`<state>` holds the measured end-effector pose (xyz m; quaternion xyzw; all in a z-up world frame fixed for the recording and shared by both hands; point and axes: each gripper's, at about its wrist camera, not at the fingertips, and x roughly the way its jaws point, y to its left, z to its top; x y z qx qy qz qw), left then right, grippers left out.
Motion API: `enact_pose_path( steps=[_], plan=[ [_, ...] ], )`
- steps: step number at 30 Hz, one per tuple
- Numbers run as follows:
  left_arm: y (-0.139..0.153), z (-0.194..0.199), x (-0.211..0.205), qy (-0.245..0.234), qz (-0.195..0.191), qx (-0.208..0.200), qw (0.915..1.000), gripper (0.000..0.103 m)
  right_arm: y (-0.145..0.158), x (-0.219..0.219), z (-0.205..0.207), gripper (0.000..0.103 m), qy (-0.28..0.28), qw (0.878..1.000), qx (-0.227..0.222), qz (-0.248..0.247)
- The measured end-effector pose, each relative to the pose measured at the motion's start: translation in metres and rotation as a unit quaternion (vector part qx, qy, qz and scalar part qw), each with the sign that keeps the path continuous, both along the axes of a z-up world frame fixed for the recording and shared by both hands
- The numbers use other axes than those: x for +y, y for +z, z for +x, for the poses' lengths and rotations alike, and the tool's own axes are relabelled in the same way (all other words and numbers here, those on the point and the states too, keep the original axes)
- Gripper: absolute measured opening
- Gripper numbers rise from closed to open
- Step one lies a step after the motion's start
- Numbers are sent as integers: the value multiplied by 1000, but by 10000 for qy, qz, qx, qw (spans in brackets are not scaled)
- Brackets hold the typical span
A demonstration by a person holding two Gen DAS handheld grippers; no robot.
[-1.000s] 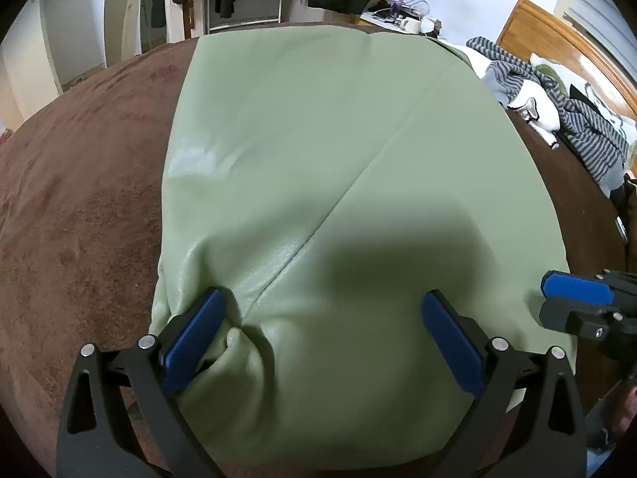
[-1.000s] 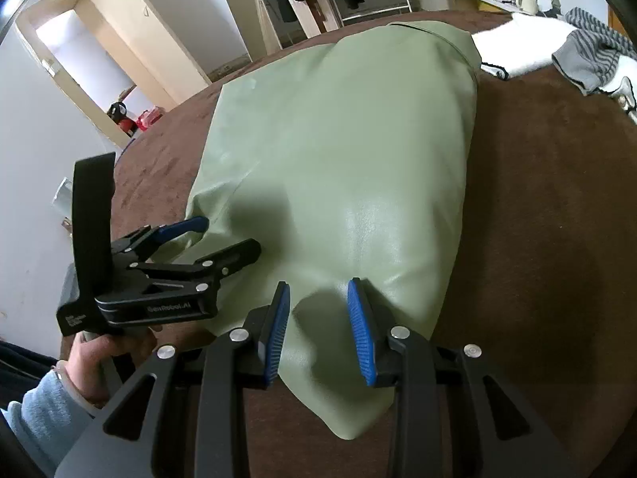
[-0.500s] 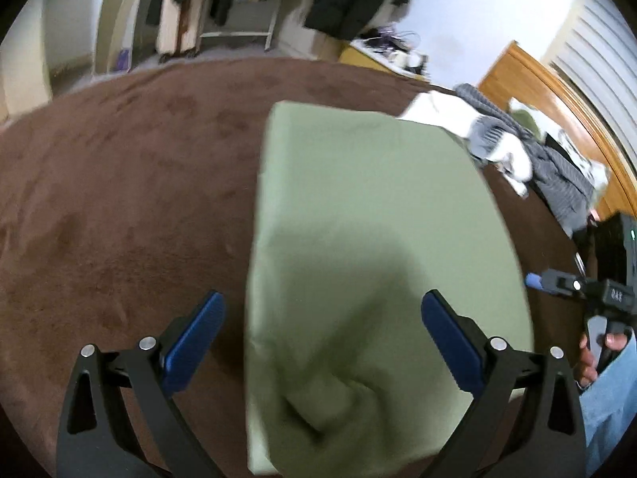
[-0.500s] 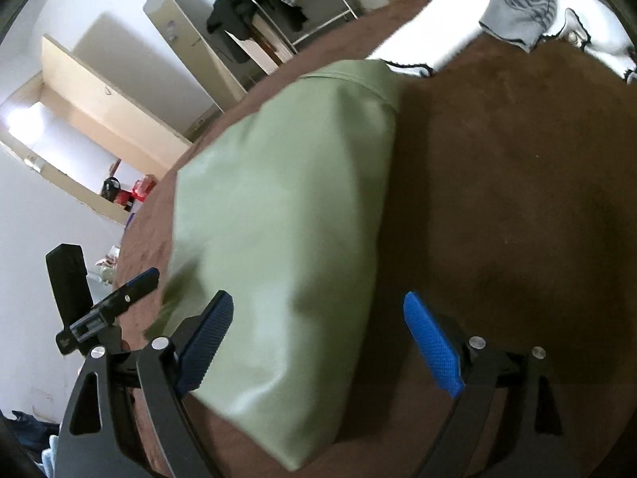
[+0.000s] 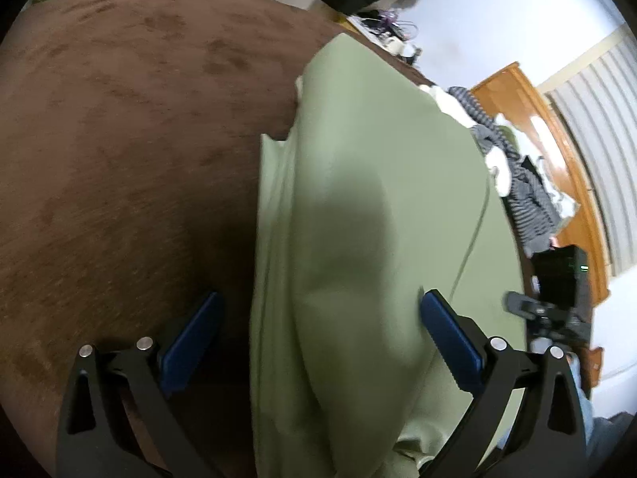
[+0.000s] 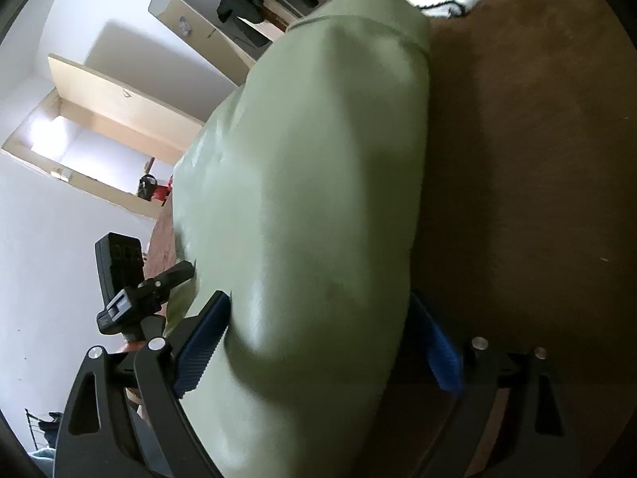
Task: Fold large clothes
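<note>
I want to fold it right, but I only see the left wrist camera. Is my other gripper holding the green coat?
Observer: No. The right gripper is open. Its jaws have just been opening, and the green garment bulges between them, unpinched.
Operator: Can you see my left one from there?
Observer: Yes. The left gripper shows side-on at the garment's opposite edge.
Operator: What's behind it?
Observer: A lit doorway in the white wall, which the left wrist view does not show.
</note>
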<state>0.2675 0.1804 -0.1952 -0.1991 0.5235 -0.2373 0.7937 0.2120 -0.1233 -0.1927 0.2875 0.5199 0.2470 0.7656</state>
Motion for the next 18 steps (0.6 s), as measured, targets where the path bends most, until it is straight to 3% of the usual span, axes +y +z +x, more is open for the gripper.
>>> enact_pose_path(
  steps=[4, 6, 8, 9, 10, 11, 18],
  plan=[
    [-1, 5, -13, -316, -352, 45, 9989, 96, -6, 2, 2, 89, -29, 9999, -29, 111],
    [-3, 5, -22, -428, -275, 56, 9987, 96, -6, 2, 1, 89, -38, 9999, -56, 111],
    [-6, 6, -21, -400, -466, 71, 9981, 96, -6, 0, -1, 86, -53, 9999, -83, 117],
    [-7, 6, -18, -315, -667, 102, 9972, 92, -6, 0, -2, 83, -57, 9999, -93, 102],
    [-8, 5, -15, -215, -790, 121, 9966, 76, -5, -2, -3, 81, -74, 9999, -92, 91],
    [-9, 3, -12, -146, -779, 148, 9967, 65, -4, -3, -4, 76, -93, 9999, -89, 73],
    [6, -17, -33, -13, -747, -204, 9970, 38, 17, 6, -13, 48, -85, 9991, -340, -243]
  ],
)
